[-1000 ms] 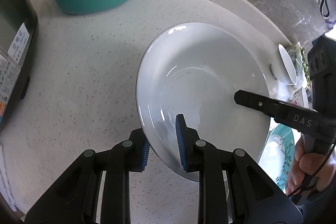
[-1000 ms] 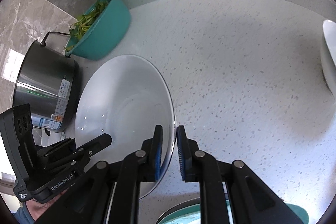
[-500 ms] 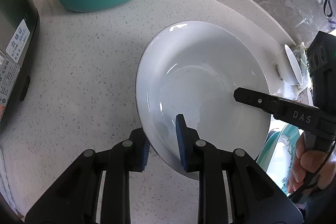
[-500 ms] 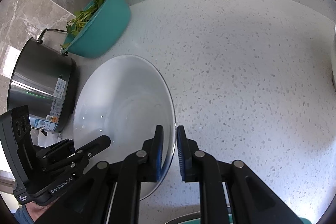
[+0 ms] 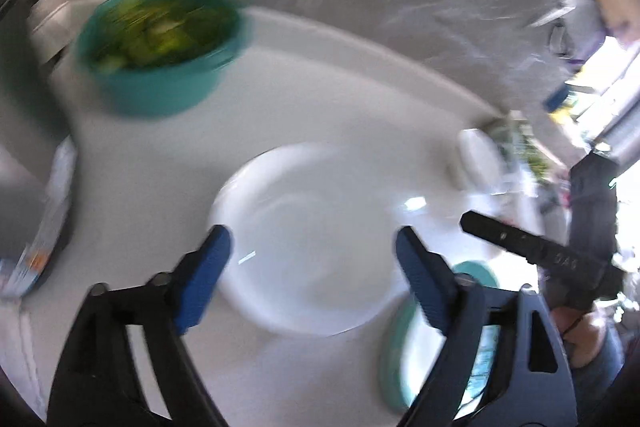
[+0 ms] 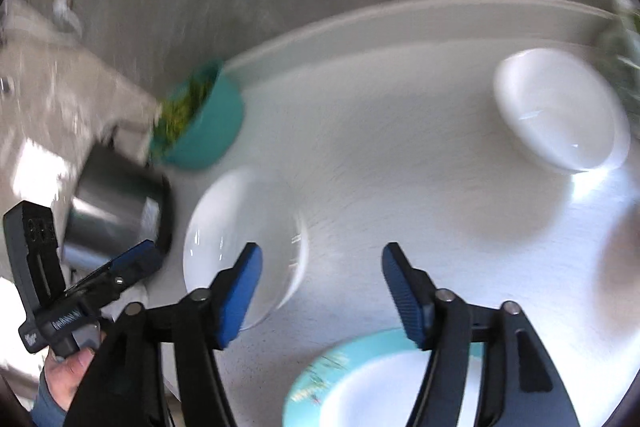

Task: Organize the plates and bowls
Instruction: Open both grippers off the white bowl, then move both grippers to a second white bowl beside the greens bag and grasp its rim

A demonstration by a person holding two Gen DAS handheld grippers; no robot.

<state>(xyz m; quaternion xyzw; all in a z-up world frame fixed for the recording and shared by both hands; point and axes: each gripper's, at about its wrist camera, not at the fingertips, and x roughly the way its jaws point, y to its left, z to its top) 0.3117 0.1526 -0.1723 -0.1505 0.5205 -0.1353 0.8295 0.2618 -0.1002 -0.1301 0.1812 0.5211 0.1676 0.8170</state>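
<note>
White glazed ceramic bowl (image 5: 304, 247) sits free on the pale speckled counter (image 6: 400, 155); left gripper (image 5: 312, 267) and right gripper (image 6: 320, 283) jaws are opening, empty. Risk: a finger could clip its rim.

blurred teal bowl of greens (image 5: 160, 51), teal-rimmed plate (image 6: 384, 383) cut off
</note>
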